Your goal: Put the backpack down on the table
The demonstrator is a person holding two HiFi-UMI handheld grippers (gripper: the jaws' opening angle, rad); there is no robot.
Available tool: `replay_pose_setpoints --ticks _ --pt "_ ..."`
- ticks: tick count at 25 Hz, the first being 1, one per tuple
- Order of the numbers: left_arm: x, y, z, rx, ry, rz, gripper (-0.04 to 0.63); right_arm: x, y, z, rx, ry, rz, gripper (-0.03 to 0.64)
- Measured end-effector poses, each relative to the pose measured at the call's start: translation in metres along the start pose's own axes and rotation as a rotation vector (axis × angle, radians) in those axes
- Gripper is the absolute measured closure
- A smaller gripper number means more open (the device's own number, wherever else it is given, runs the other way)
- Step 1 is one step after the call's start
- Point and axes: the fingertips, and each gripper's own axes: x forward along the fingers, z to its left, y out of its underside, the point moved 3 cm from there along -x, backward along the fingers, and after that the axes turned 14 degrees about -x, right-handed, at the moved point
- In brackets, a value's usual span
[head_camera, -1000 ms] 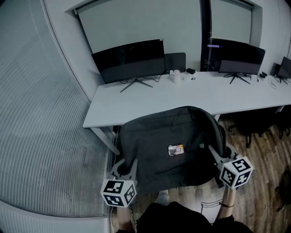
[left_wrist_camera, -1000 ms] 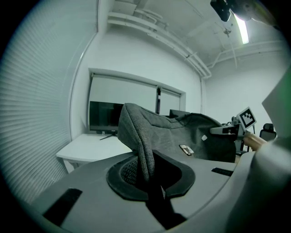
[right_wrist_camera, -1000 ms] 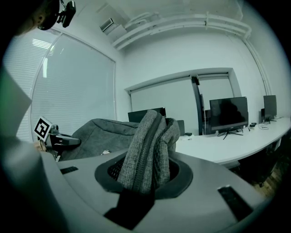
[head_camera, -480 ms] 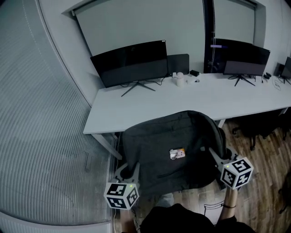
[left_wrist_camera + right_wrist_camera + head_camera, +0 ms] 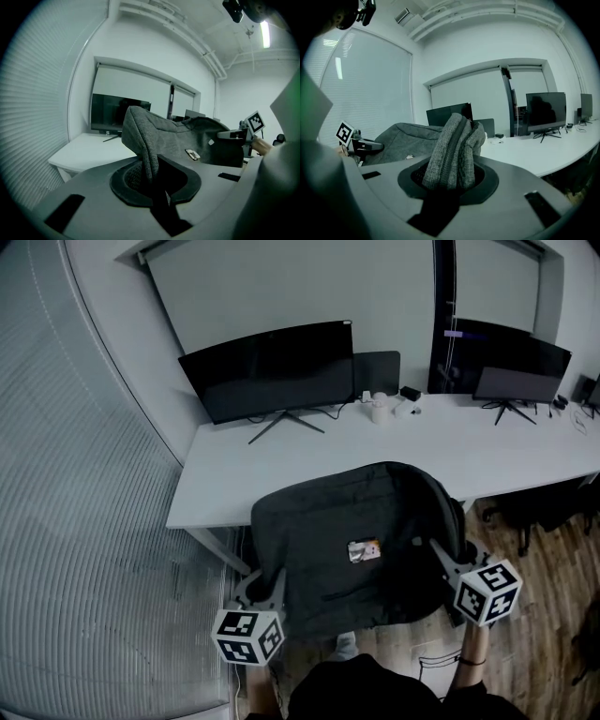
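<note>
Backpack closer to white table; coarse grey fabric bunched in jaws.

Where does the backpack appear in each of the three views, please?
Head view: the backpack sits at centre, overlapping the near edge of the white table.
Left gripper view: the backpack stretches from lower centre out to the right.
Right gripper view: a fold of the backpack stands at centre, with its body at left.
Shared landmark: the large dark monitor on the table.
</note>
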Motion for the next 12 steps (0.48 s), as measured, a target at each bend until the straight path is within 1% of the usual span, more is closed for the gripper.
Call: replay_pose_setpoints --ticks 3,12 --pt "0.024 -0.019 0.014 -0.005 0.014 0.005 0.551 0.025 -0.013 -0.01 -0.001 0.014 0.005 0.508" --pt "0.072 -0.049 0.04 -0.01 0.055 0.011 0.551 0.071 -0.03 -0.028 -0.001 0.051 0.002 0.508"
